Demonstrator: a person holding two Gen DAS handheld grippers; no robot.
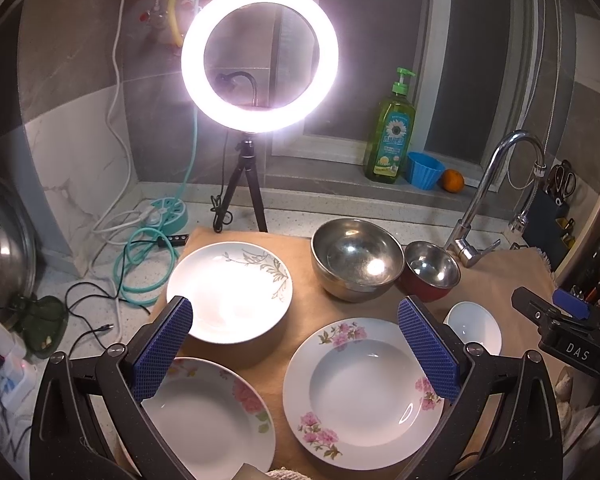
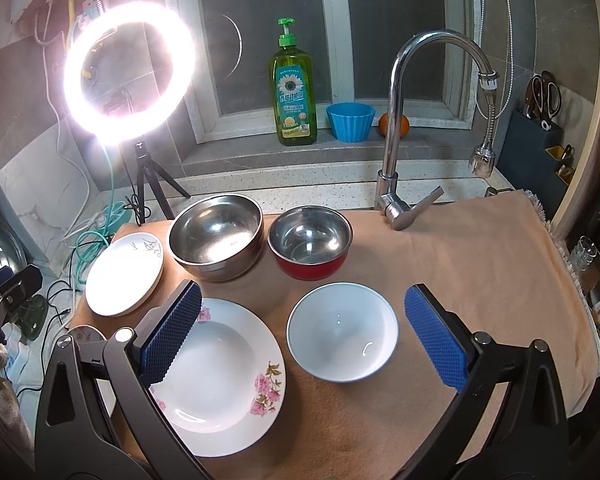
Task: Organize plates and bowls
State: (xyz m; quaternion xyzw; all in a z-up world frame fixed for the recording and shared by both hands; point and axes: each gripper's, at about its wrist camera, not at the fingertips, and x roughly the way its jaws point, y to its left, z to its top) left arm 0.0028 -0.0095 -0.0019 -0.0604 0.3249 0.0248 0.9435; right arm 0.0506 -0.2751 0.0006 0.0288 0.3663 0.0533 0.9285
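Left wrist view shows the left tongs (image 1: 296, 344) wide open with nothing in them. They hang over a tan cloth (image 1: 300, 308) on the worktop. A deep plate with pink flowers (image 1: 362, 394) lies right under them. Another pink flower plate (image 1: 212, 420) lies to its left, partly hidden by the left finger. A white plate with a green leaf pattern (image 1: 230, 290) sits farther back. Behind the plates stand a big steel bowl (image 1: 356, 258) and a smaller red bowl with a steel inside (image 1: 432, 270), very close together. A small white bowl (image 1: 476, 326) peeks out on the right.

Right wrist view shows the right tongs (image 2: 302, 332) wide open too, holding nothing. The white bowl sits on the cloth between the two blue pads (image 2: 434, 336), but they do not touch it. The deep flower plate lies just left of it. A tap (image 2: 396, 120) stands behind the cloth. A bright ring light (image 2: 130, 72) glows at the back left.
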